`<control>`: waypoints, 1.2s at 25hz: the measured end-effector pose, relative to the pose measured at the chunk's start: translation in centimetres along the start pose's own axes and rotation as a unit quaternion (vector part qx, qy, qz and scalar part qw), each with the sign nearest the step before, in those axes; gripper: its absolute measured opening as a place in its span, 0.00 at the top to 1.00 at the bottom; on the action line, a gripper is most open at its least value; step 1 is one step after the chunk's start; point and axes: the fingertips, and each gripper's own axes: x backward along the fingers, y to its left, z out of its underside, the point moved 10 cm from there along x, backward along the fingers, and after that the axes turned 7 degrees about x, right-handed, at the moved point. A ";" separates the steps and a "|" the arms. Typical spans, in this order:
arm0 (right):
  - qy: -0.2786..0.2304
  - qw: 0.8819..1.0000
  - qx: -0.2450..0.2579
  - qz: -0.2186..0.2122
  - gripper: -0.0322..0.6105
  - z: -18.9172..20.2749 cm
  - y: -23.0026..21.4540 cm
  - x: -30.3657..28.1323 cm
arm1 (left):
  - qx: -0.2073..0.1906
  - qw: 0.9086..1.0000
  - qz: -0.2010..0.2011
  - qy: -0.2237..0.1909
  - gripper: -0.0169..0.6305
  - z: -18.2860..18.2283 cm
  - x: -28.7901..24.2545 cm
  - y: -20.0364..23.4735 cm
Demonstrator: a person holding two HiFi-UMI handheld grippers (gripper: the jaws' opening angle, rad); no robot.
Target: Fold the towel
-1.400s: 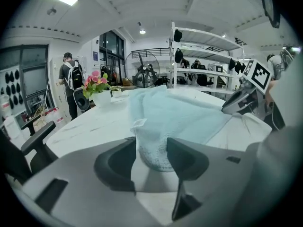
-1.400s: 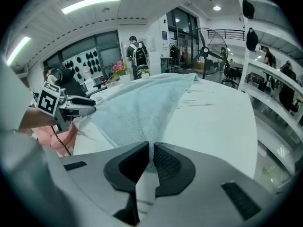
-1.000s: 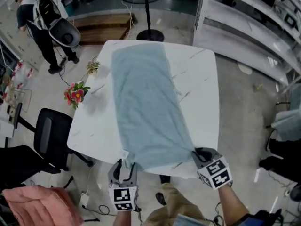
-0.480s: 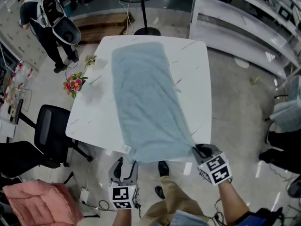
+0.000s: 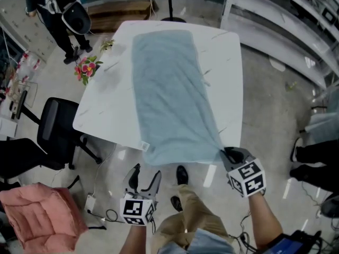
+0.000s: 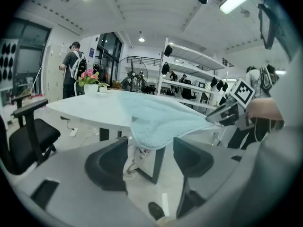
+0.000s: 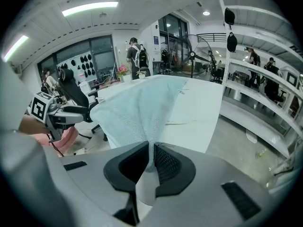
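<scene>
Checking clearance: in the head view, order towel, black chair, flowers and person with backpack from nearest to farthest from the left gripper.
1. towel, just ahead
2. black chair, to its left
3. flowers, beyond the chair
4. person, far top left

Left tool [image 5: 145,172] points forward and slightly down off the left forearm [image 5: 134,238], jaws wide apart, having just been opening, nothing between them, while right tool [image 5: 226,155] tilts more steeply down off the right forearm [image 5: 265,224], jaws pinched tight on the towel [image 5: 169,89] corner.
</scene>
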 end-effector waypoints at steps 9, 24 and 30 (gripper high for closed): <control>-0.007 1.000 0.009 0.000 0.88 0.1 -0.2 -0.1 | 0.199 0.973 0.113 -0.030 0.45 0.2 -2.1 1.0; -0.044 0.998 0.029 -0.020 0.84 0.0 0.4 -0.3 | 0.417 0.895 0.123 -0.098 0.91 -0.9 -0.1 4.0; -0.120 0.984 0.113 -0.071 0.63 -0.5 2.1 2.0 | 0.442 0.881 0.138 -0.098 0.91 -4.4 0.4 3.5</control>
